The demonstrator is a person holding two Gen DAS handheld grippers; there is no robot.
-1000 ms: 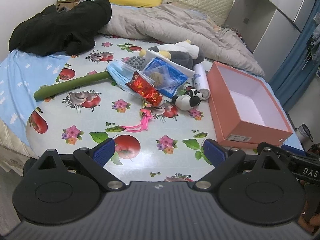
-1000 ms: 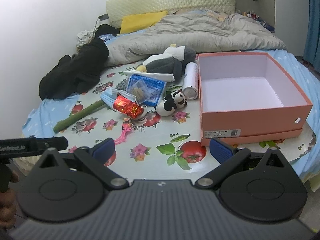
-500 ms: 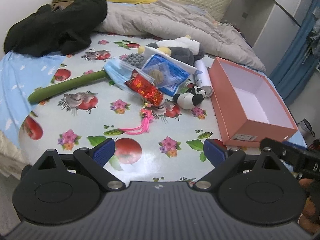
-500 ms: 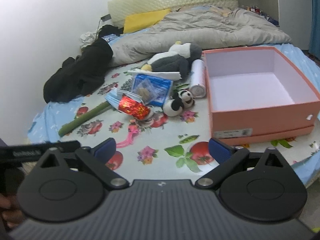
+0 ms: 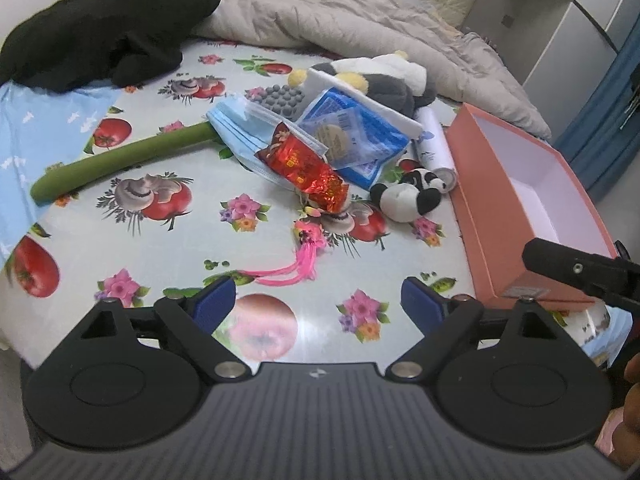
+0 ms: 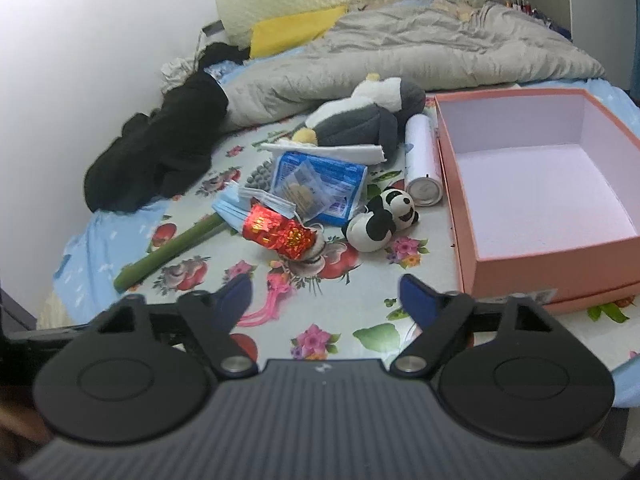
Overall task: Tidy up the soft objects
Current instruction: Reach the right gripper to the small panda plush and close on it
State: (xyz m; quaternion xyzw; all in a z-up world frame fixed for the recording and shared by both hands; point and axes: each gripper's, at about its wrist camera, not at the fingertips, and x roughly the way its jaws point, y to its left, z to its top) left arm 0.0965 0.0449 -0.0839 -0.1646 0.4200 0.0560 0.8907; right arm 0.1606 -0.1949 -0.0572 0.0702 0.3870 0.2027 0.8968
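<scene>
Two grippers, both with blue-padded fingers spread wide and holding nothing: left gripper low over the fruit-and-flower-patterned plastic sheet on the bed, right gripper likewise. Ahead, a loose heap: small black-and-white panda plush just left of the open salmon-pink cardboard box, not touching; shiny red foil packet lying over a pale blue face mask; blue plastic snack pouch behind; large grey-and-white penguin plush at the back; white cylindrical tube alongside the box wall. Long green stick-like cushion stretching left. Pink tassel ornament nearest the left fingers. Black garment and grey quilt farther back.
</scene>
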